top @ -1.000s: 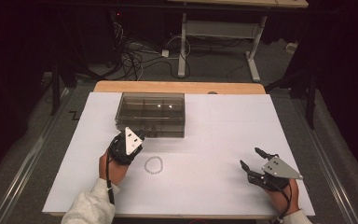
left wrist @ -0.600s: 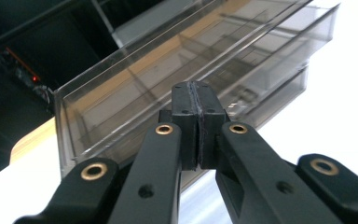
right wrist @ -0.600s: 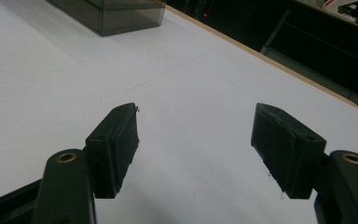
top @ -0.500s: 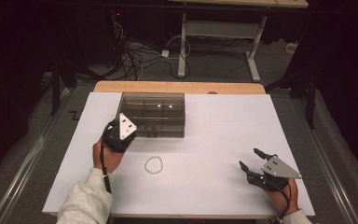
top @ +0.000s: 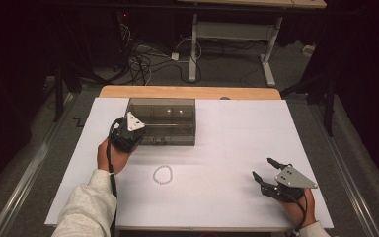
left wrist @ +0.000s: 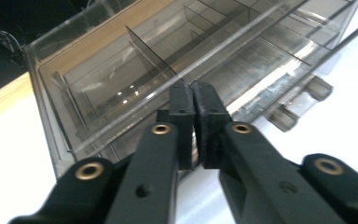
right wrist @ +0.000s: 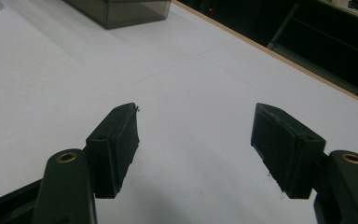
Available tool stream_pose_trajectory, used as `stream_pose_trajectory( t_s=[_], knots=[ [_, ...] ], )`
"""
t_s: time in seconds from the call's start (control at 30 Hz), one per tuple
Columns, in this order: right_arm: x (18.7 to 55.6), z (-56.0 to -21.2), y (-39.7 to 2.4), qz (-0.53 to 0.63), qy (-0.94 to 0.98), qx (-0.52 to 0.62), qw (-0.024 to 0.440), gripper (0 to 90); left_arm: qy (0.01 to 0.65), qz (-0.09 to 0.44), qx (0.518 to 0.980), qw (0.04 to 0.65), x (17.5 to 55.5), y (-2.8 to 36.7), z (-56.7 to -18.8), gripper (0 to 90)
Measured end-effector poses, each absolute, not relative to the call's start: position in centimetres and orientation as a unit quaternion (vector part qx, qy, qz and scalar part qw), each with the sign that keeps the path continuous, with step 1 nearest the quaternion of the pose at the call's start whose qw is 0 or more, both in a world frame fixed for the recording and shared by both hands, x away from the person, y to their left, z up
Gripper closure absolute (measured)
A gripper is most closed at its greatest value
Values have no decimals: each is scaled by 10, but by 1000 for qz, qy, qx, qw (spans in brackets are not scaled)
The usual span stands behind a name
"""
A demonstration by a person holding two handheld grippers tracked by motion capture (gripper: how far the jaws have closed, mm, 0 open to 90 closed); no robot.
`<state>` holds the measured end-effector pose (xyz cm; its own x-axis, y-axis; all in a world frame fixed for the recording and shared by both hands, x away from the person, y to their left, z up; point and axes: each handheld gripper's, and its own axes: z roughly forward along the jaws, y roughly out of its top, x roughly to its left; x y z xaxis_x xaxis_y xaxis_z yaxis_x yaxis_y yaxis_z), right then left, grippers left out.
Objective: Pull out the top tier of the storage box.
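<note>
We see the left gripper (top: pixel 139 133) at the near left corner of the smoky clear organiser box (top: pixel 170 116), its jaws pressed together with nothing between them. In the left gripper view the closed tips (left wrist: pixel 196 100) point straight at the long front wall of that box (left wrist: pixel 121 88), just short of it — whether they touch the plastic we cannot tell. Dividers split the inside into several compartments, and two small latches (left wrist: pixel 300 100) stick out along the bottom edge by the white sheet.

A small ring of white beads, a bracelet (top: pixel 162 174), lies flat on the white table cover (top: pixel 227 148) — nearer the person than the box, well apart from it and from both grippers, a little to the right of the left hand (top: pixel 109 157).

The right gripper (top: pixel 264 169) rests near the front right corner of the cover, held low in the right hand (top: pixel 296 205). In the right gripper view its jaws stand apart (right wrist: pixel 196 140), with bare white surface between them and the box corner (right wrist: pixel 121 11) far off.
</note>
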<state>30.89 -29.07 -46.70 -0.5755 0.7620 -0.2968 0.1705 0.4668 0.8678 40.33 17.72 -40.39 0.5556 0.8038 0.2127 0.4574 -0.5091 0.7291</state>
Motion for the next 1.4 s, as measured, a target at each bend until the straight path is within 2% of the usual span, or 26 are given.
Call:
stream_pose_trajectory(
  t_s=[0.43, 0.87, 1.4],
  knots=[
    [309, -468, -290, 418, 787, 293, 347, 325, 411, 246, 816, 325, 404, 196, -414, 827],
    [308, -469, -288, 415, 794, 286, 340, 325, 413, 259, 814, 316, 398, 216, -415, 822],
    [307, -469, -286, 410, 798, 281, 339, 324, 405, 257, 817, 319, 384, 216, -417, 820]
  ],
)
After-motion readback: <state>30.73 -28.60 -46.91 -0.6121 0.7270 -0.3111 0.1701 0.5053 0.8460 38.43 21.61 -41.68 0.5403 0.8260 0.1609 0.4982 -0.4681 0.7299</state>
